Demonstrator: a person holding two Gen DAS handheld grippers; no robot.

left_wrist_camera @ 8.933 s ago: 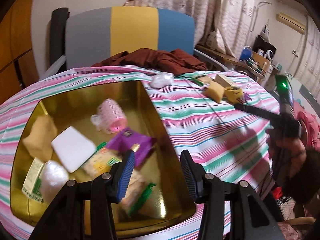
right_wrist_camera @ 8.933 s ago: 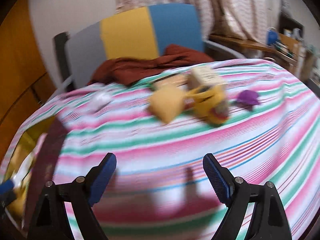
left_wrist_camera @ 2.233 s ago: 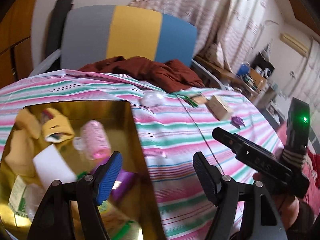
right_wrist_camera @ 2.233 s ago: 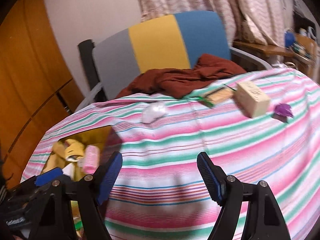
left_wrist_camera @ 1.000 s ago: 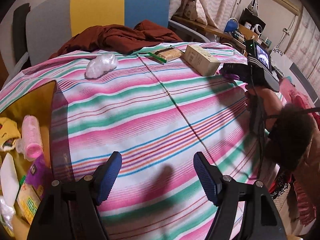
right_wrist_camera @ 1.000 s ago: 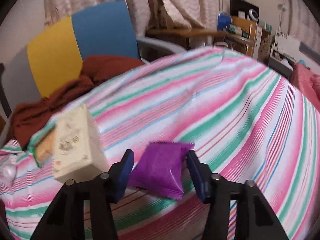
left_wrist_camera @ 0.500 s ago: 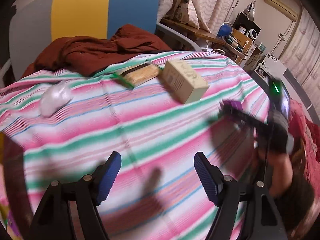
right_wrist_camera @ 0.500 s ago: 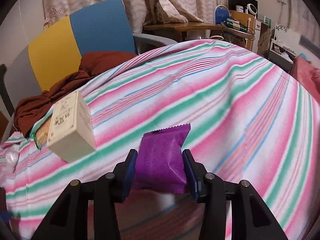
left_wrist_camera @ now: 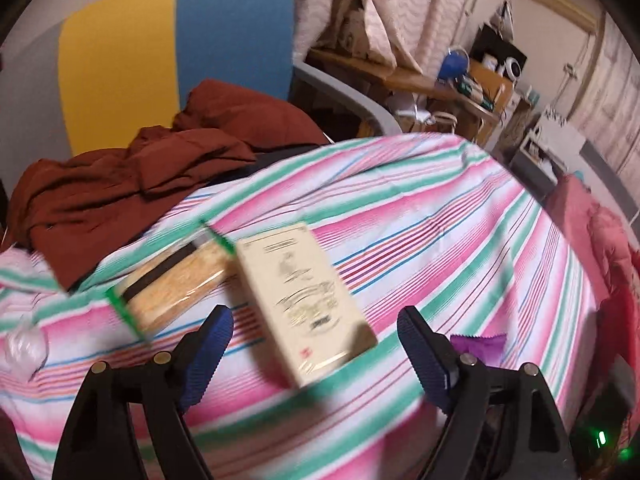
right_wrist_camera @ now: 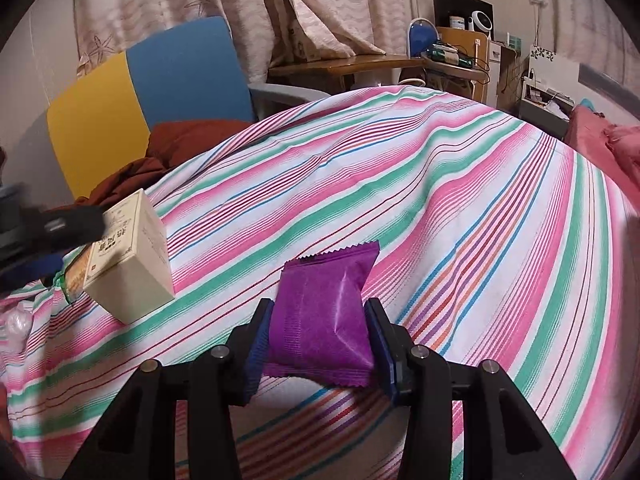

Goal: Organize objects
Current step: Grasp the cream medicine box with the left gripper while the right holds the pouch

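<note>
Right now the right gripper [right_wrist_camera: 318, 340] pinches a purple packet [right_wrist_camera: 324, 320] between its fingers, just above the striped tabletop [right_wrist_camera: 460, 200]. Meanwhile the left gripper [left_wrist_camera: 316, 350] is opening wide with nothing gripped, its fingers either side of a cream box [left_wrist_camera: 304, 300] lying on the cloth, a biscuit pack [left_wrist_camera: 176, 284] just left of it.

Glossy purple foil packet [right_wrist_camera: 320, 332], matt cream cardboard box [left_wrist_camera: 302, 300], striped woven cloth [right_wrist_camera: 460, 208] over the surface, ribbed blue claw pads [left_wrist_camera: 208, 350]
</note>
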